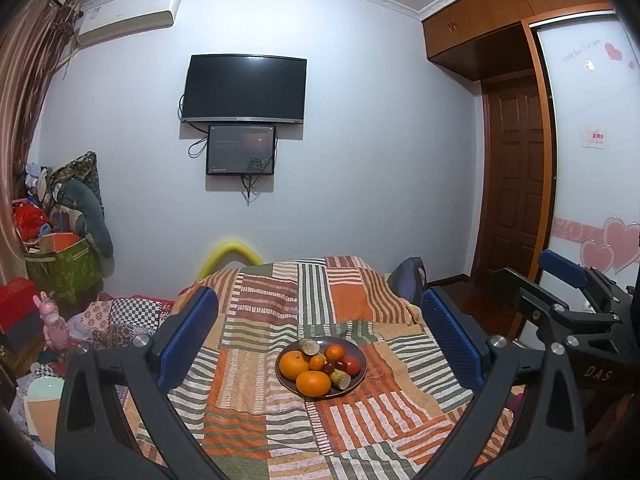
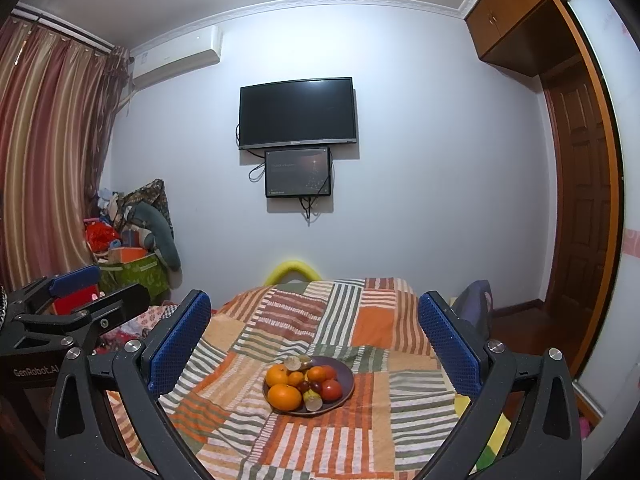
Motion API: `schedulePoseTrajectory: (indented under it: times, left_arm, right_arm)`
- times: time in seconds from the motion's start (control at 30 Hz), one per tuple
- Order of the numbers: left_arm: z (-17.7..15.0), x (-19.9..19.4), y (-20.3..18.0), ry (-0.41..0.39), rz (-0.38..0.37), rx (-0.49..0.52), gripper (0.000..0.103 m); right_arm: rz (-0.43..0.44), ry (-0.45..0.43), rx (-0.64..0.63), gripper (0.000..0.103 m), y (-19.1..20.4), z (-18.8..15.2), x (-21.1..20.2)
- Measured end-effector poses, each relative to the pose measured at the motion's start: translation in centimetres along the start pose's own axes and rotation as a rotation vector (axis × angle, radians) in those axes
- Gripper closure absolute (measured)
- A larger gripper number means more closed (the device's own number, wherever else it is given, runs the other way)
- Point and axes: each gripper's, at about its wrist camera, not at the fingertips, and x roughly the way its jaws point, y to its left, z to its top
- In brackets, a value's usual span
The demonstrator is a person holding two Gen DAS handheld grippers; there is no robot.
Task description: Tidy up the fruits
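While both tools hang above the near end of the table [image 1: 256, 432], a dark plate [image 1: 357, 354] of fruit sits near the middle of its striped patchwork cloth [image 1: 348, 300]. Left of the plate, the left tool [image 1: 320, 344] has its blue-padded jaws spread wide and holds nothing. On the plate lie two large oranges [image 1: 295, 365], smaller oranges, dark grapes [image 1: 329, 367], a red fruit [image 1: 352, 365] and a cut greenish piece. Right of the plate, the right tool [image 2: 314, 354] is likewise wide open and empty. Beyond the plate, a television [image 1: 245, 89] hangs on the wall.
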Motion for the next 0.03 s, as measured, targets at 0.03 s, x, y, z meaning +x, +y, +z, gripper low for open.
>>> schedulePoseTrajectory:
  times: [0.03]
  left_arm:
    - [0.04,0.06,0.01,0.003,0.000,0.000,0.000]
  right_arm:
    - [0.000,0.001,-0.002,0.000,0.01,0.01,0.01]
